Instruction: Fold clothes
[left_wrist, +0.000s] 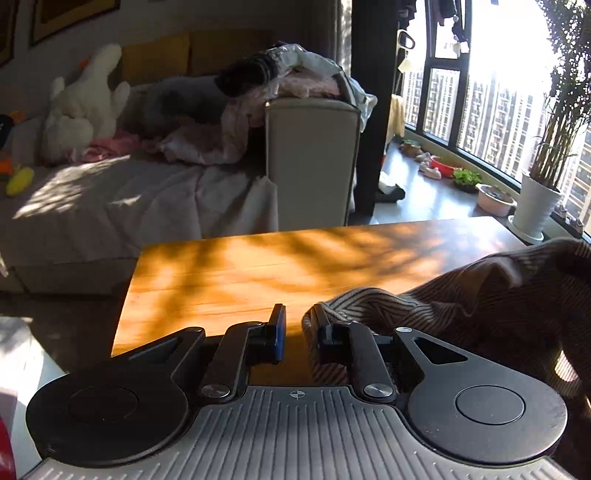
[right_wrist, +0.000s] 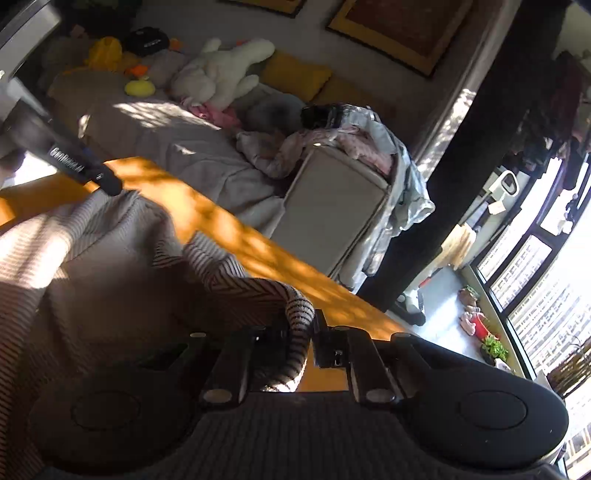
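2 tongs: left tongs (left_wrist: 295, 328) released beside the striped garment (left_wrist: 480, 295), right tongs (right_wrist: 300, 328) grasping its rolled edge.

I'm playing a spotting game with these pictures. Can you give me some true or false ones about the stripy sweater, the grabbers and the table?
1. The stripy sweater lies on a wooden table. True.
2. The right gripper has a fold of the sweater between its fingers. True.
3. The left gripper is squeezed shut on a sock. False: it is open, with the sweater's edge beside one finger.
4. A white plush toy sits on the sofa. True.
5. The table is blue. False: it is orange-brown wood with sunlight on it.
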